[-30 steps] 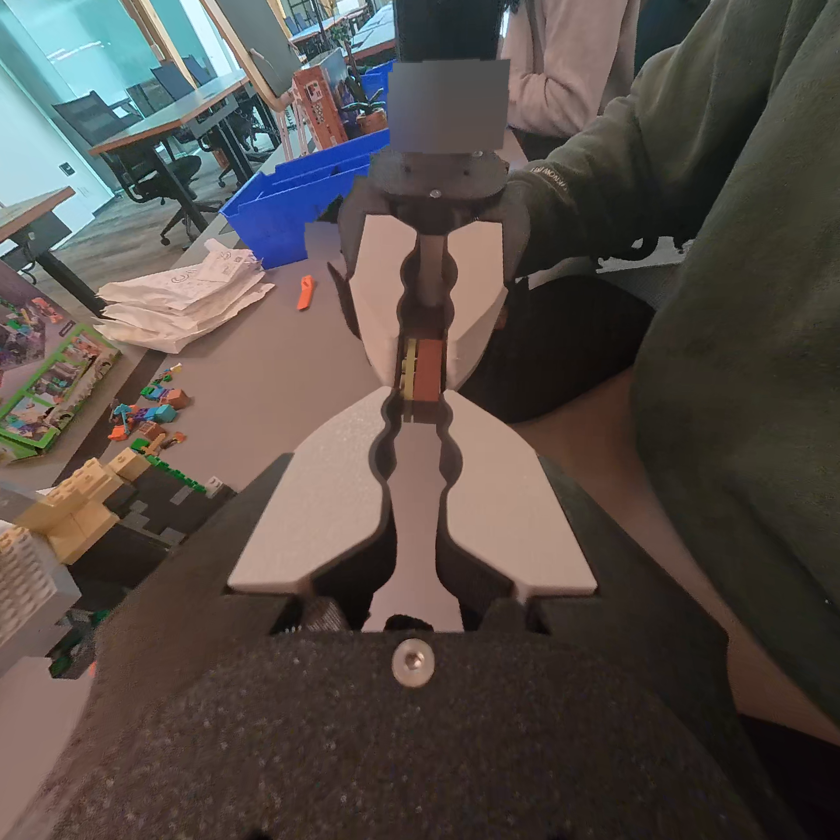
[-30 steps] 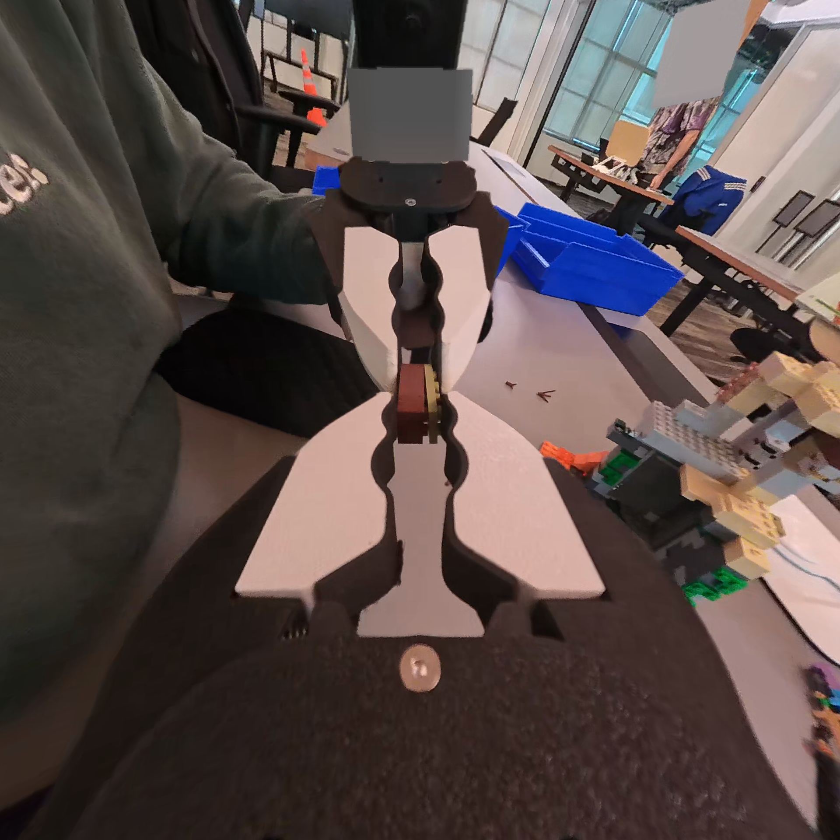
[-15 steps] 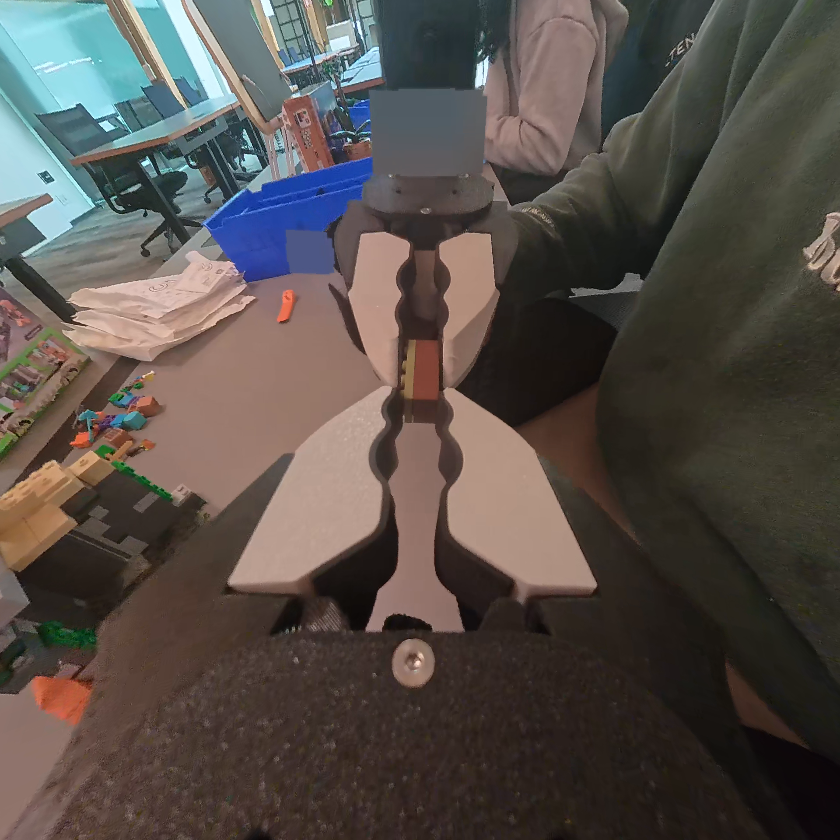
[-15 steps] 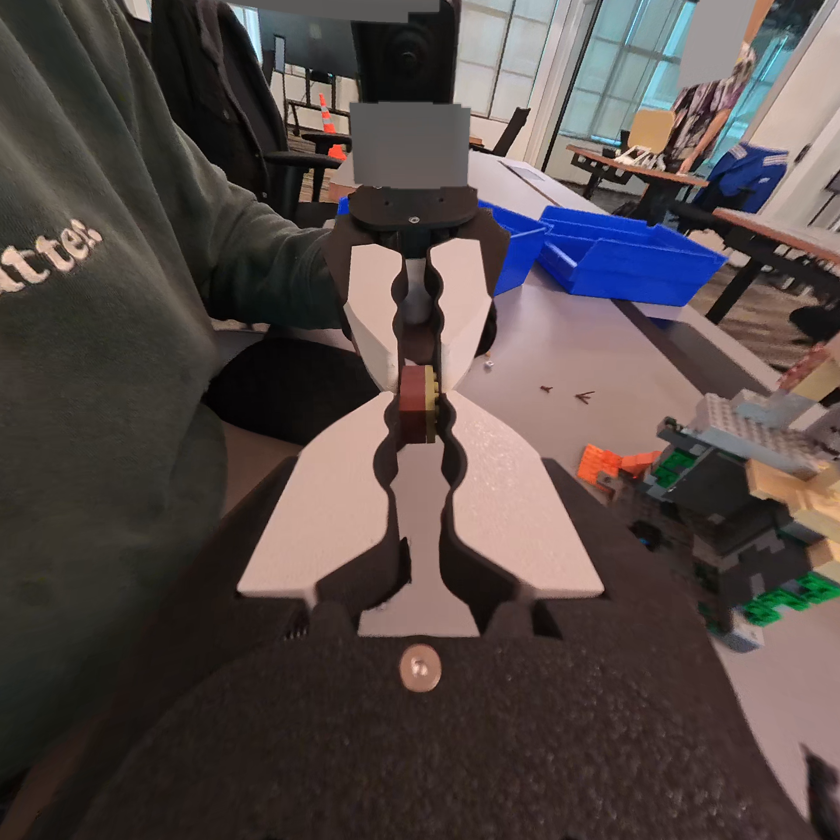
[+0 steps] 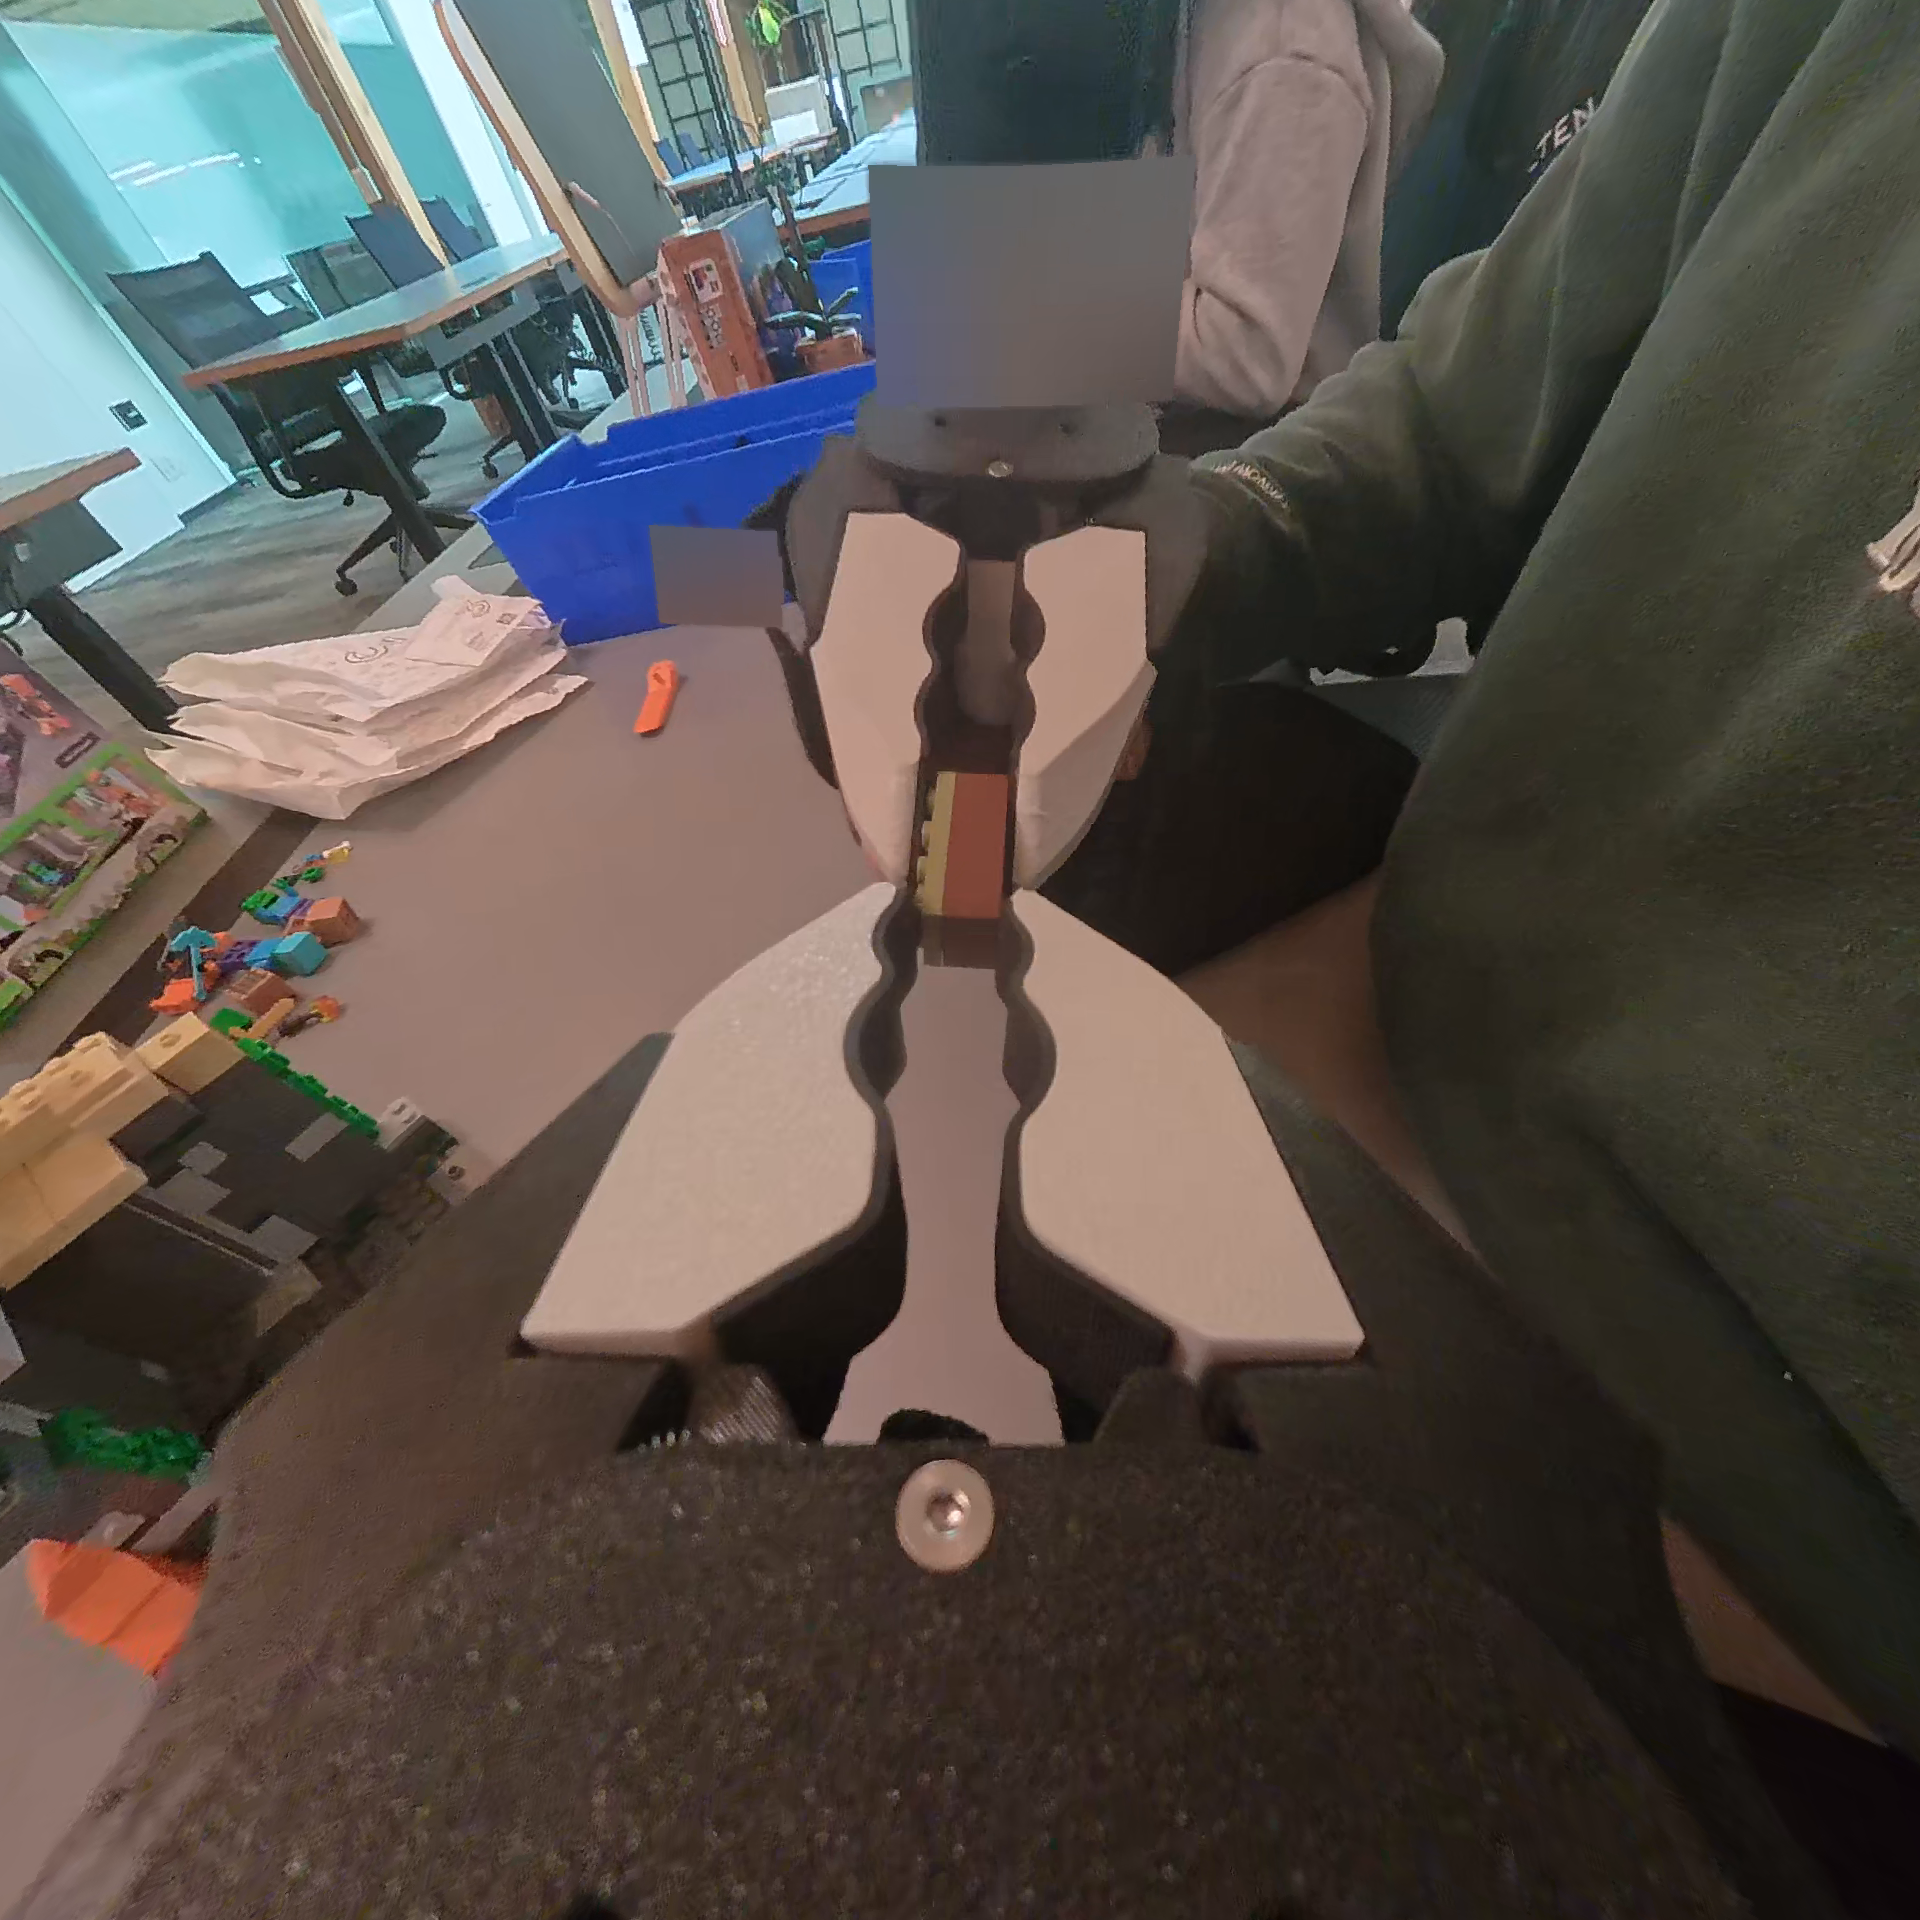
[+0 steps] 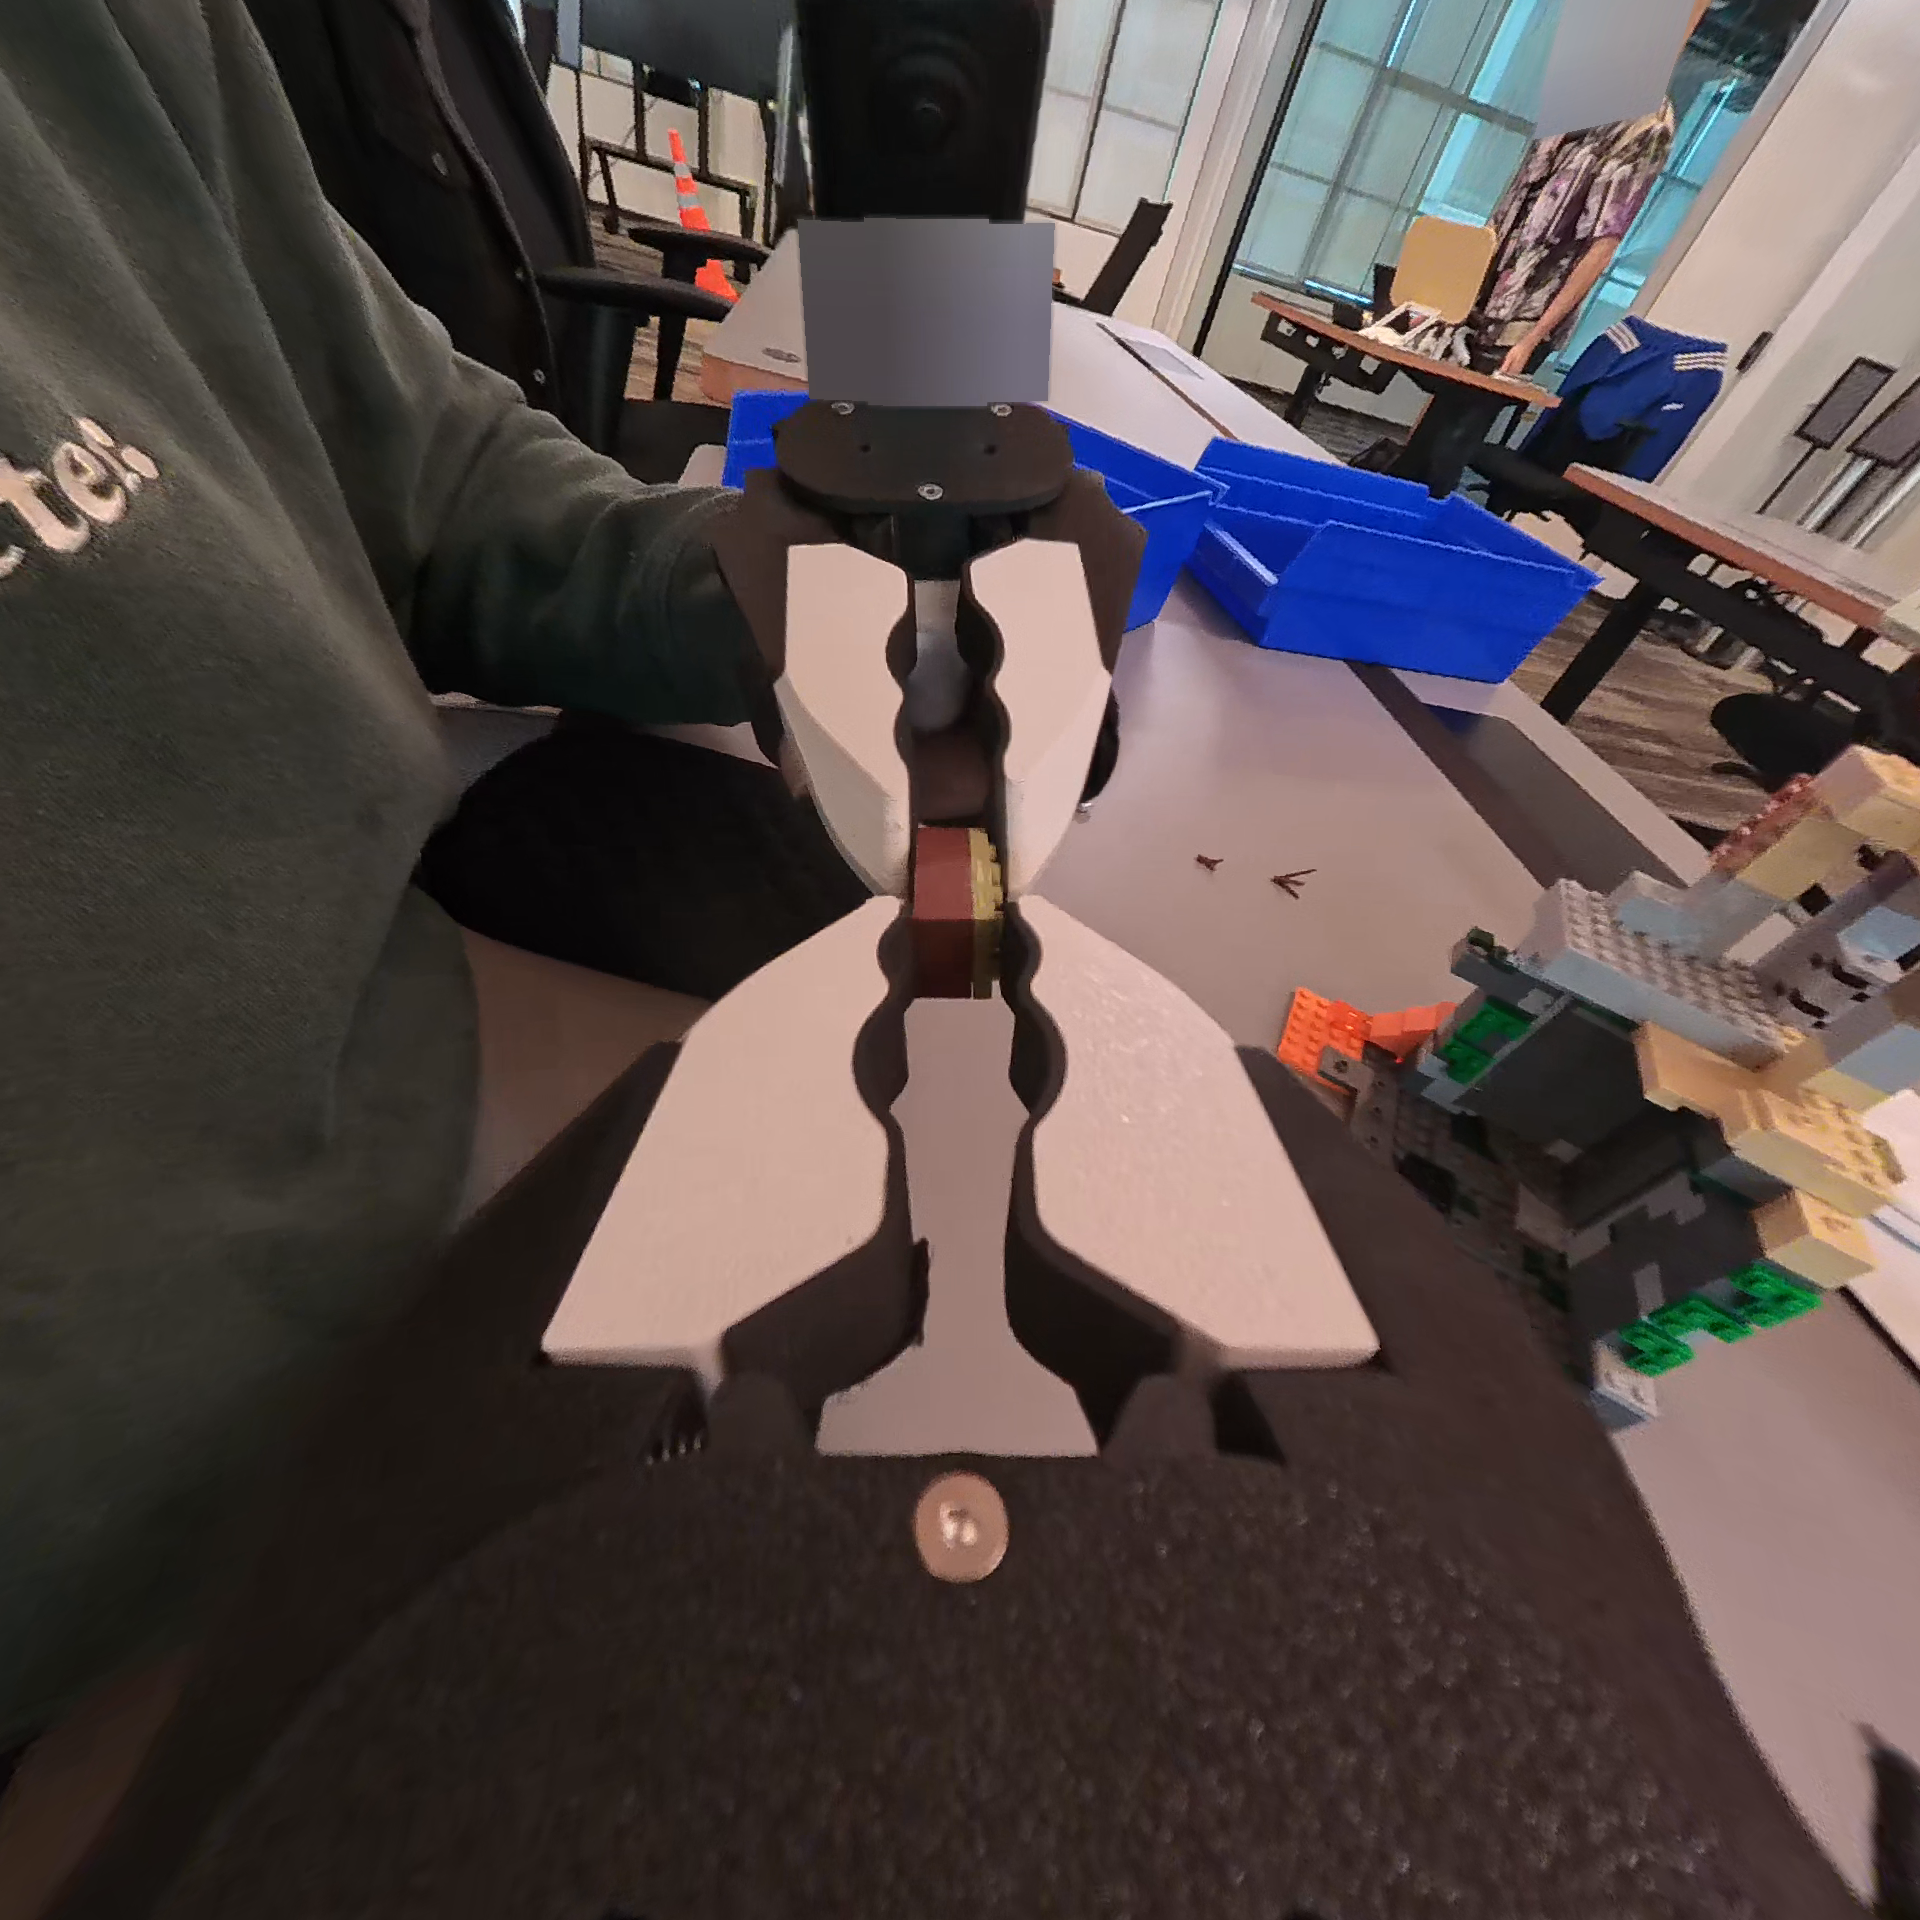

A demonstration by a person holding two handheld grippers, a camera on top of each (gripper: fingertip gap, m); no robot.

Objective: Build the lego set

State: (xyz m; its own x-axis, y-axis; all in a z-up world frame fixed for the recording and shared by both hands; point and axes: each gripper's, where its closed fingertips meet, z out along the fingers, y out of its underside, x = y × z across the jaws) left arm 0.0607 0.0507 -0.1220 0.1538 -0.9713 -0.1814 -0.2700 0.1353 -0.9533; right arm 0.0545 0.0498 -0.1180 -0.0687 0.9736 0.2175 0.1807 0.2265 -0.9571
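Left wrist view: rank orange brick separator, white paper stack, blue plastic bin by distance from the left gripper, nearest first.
From the left gripper:
1. Orange brick separator, on the grey table, left of the fingers.
2. White paper stack, further left.
3. Blue plastic bin, behind, at the table's far end.

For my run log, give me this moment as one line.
left gripper: shut on brick stack | right gripper: shut on brick stack, tip to tip | held above table | lego build: untouched

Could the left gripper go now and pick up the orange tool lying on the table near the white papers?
Probably not yet: the left gripper is shut on the brown brick, which the right gripper also grips. The table path to the orange tool looks free.
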